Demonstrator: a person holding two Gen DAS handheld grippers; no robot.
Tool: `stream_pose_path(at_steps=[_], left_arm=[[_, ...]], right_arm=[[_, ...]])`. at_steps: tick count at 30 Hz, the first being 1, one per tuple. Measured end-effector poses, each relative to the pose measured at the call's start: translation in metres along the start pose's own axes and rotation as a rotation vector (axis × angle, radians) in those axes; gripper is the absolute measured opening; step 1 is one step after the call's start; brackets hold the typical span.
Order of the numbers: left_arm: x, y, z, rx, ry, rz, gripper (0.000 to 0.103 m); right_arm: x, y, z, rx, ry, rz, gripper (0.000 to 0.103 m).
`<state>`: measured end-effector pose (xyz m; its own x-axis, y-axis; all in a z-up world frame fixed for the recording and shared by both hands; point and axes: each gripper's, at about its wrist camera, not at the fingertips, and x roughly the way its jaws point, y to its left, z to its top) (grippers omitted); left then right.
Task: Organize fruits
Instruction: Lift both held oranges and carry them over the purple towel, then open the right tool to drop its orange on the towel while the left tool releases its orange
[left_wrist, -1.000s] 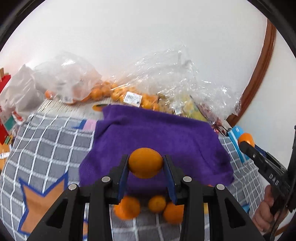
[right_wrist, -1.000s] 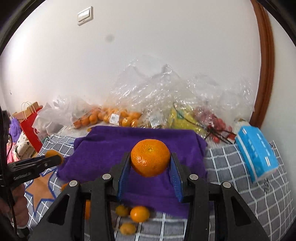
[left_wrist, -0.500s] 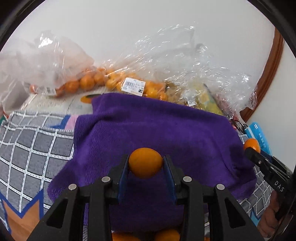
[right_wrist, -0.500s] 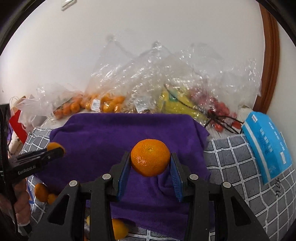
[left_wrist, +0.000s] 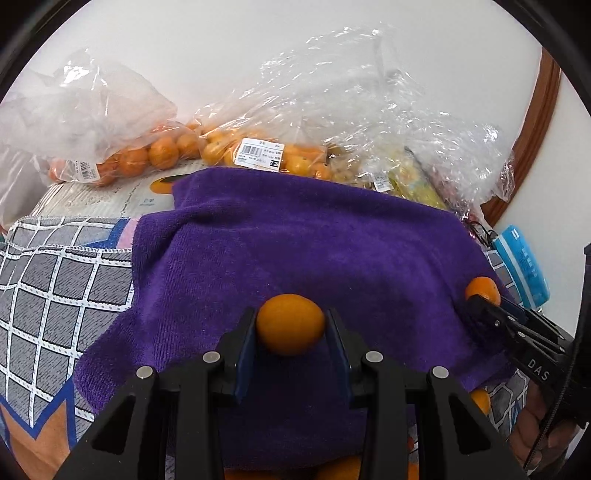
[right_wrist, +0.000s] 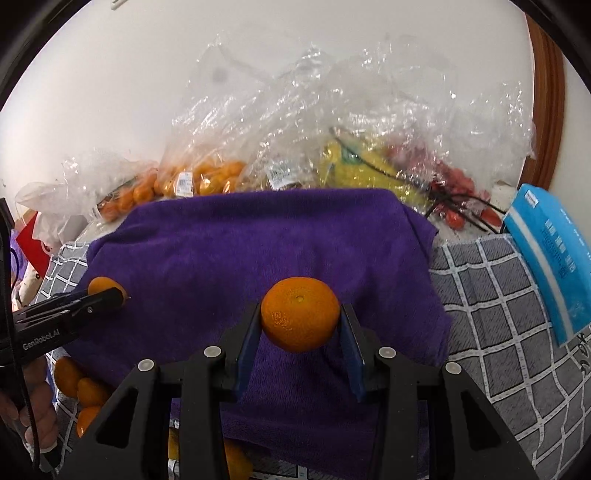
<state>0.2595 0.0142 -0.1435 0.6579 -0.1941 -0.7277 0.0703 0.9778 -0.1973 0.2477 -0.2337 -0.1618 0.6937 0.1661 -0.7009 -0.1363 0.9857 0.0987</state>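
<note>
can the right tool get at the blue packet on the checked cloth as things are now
Probably not yet: the right tool is shut on an orange, so its jaws are taken. The path to the blue packet looks clear.

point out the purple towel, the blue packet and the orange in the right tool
purple towel (right_wrist: 229, 251), right wrist view, bare middle of the cloth
blue packet (right_wrist: 554, 258), right wrist view, its printed face
orange (right_wrist: 300, 314), right wrist view, centre of its peel

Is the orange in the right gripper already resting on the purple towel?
No, the orange is clamped between the right gripper's pads, above the purple towel, not lying on it.
</note>
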Motion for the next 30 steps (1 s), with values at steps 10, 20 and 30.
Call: stream_pose_path(at_steps=[10, 20, 30], left_arm=[[0.006, -0.006, -0.003, 0.030, 0.019, 0.000, 0.035], [0.009, -0.007, -0.004, 0.047, 0.028, 0.011, 0.035], [0.005, -0.004, -0.002, 0.029, 0.010, 0.000, 0.035]], right_arm=[[0.009, 0.005, -0.004, -0.015, 0.029, -0.001, 0.042], [0.007, 0.007, -0.005, -0.023, 0.021, -0.005, 0.042], [-0.005, 0.005, -0.001, 0.000, -0.013, 0.007, 0.061]])
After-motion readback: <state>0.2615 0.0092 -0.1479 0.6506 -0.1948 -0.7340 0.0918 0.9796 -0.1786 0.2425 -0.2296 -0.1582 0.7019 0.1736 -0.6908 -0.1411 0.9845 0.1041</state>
